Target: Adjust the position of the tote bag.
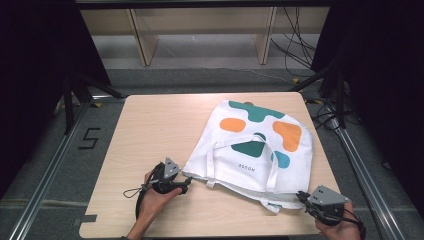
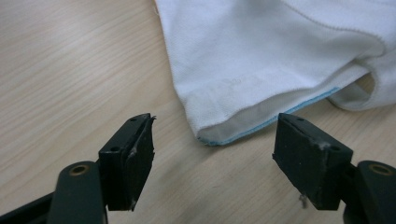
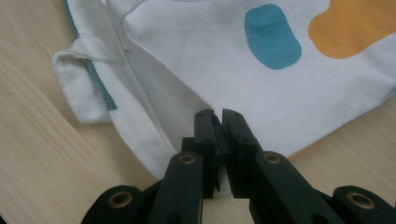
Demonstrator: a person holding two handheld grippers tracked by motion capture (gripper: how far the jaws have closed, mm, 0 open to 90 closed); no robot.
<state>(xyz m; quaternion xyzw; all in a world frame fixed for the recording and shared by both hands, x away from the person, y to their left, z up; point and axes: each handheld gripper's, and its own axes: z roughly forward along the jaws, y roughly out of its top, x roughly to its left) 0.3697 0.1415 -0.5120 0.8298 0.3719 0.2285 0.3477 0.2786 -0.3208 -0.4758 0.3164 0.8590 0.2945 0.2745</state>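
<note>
The right hand (image 1: 336,229) is cut off at the high view's bottom edge. Its gripper (image 3: 218,122) has its jaws pressed together on the near hem of the white bag (image 1: 260,145), which lies flat on the table (image 1: 150,130). The left gripper (image 2: 212,144), jaws spread wide, sits low over the wood; the bag's corner (image 2: 210,135) lies just ahead, between the fingertips, untouched.
</note>
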